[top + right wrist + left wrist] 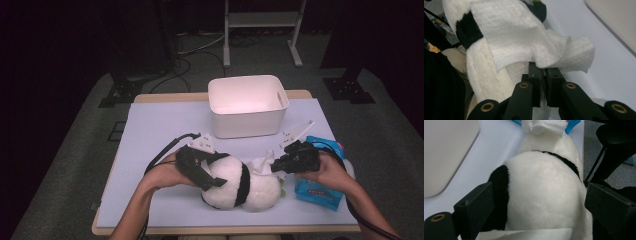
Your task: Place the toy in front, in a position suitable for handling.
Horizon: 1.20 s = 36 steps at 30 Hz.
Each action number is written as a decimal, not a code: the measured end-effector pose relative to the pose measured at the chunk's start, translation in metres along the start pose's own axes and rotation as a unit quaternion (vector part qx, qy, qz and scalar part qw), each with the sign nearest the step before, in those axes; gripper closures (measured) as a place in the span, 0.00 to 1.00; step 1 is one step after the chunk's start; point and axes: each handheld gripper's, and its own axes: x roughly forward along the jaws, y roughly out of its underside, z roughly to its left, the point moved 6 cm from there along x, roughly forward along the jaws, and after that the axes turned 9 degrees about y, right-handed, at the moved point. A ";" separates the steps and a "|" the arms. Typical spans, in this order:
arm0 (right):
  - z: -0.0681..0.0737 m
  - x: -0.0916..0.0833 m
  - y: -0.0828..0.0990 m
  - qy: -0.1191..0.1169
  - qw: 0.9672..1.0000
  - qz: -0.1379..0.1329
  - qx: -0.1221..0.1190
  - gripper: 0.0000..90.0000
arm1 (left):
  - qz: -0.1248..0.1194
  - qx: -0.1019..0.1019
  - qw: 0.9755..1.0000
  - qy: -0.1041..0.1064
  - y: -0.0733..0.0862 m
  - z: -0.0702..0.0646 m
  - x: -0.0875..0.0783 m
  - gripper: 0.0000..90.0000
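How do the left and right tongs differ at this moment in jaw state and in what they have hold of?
The left tongs stand wide open, jaws either side of the panda plush toy without visibly pressing it; the right tongs are shut. The left tongs carry nothing, while the right tongs pinch a white wipe draped over the toy. Both are hand-held, black, and working at the same toy.

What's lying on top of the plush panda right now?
A white wipe drapes over the plush panda, its edge pinched in the right gripper. The fur beneath the wipe is covered.
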 end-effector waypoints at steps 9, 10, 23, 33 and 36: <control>0.004 0.000 -0.001 0.000 1.000 -0.011 -0.008 0.93 | 0.029 -0.017 0.999 0.019 -0.003 0.010 0.005 0.04; 0.004 0.000 -0.001 0.000 1.000 -0.012 -0.010 0.93 | 0.030 -0.019 0.999 0.022 -0.003 0.012 0.006 0.04; 0.007 0.001 -0.003 -0.003 1.000 -0.016 -0.021 0.94 | 0.062 -0.019 0.997 0.047 -0.005 0.014 0.014 0.02; 0.008 0.001 -0.005 0.000 1.000 -0.013 -0.025 0.94 | 0.084 -0.008 0.994 0.070 -0.009 0.016 0.021 0.01; 0.010 0.001 -0.005 -0.004 1.000 -0.015 -0.025 0.94 | 0.089 -0.004 0.993 0.082 -0.008 0.015 0.025 0.01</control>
